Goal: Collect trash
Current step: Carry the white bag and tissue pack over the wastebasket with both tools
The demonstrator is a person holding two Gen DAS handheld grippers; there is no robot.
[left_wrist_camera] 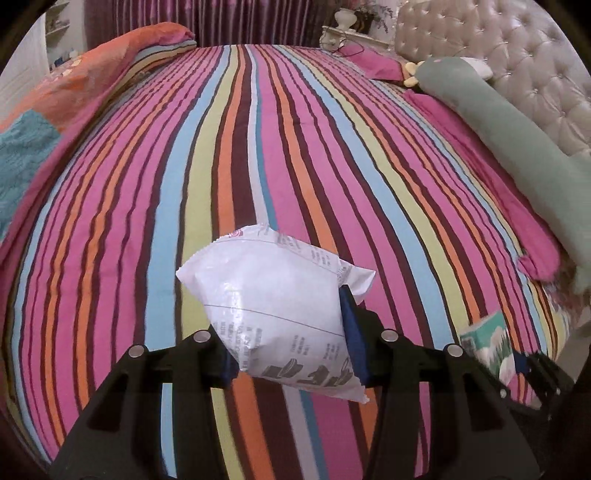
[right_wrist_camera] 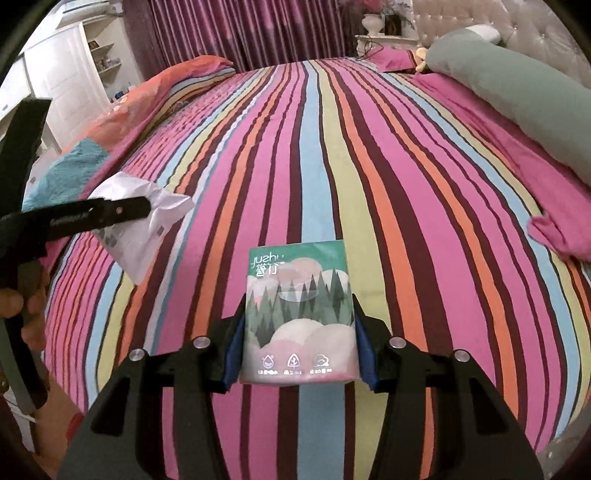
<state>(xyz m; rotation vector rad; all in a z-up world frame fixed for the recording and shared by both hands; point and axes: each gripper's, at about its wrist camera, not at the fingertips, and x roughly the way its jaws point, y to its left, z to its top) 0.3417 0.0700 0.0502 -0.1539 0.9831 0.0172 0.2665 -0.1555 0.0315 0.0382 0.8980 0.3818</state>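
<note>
Where tongs pinch it, the white packet [left_wrist_camera: 280, 314] crumples — grey print, puffed.

A striped bedspread [right_wrist_camera: 332, 177] covers the bed. At two o'clock lies a long green bolster [right_wrist_camera: 517, 99]; at twelve hang purple curtains [right_wrist_camera: 236, 33]; at ten stands a white shelf [right_wrist_camera: 66, 70].

The left hand-held gripper [left_wrist_camera: 291, 343] clamps a white printed packet [left_wrist_camera: 277, 310] above the striped bed [left_wrist_camera: 258, 147]. Near right, a green tissue pack [left_wrist_camera: 487, 343] sits in the right hand-held gripper [left_wrist_camera: 517, 363]. A green bolster [left_wrist_camera: 498, 122] lies far right against the tufted headboard [left_wrist_camera: 517, 48].
</note>
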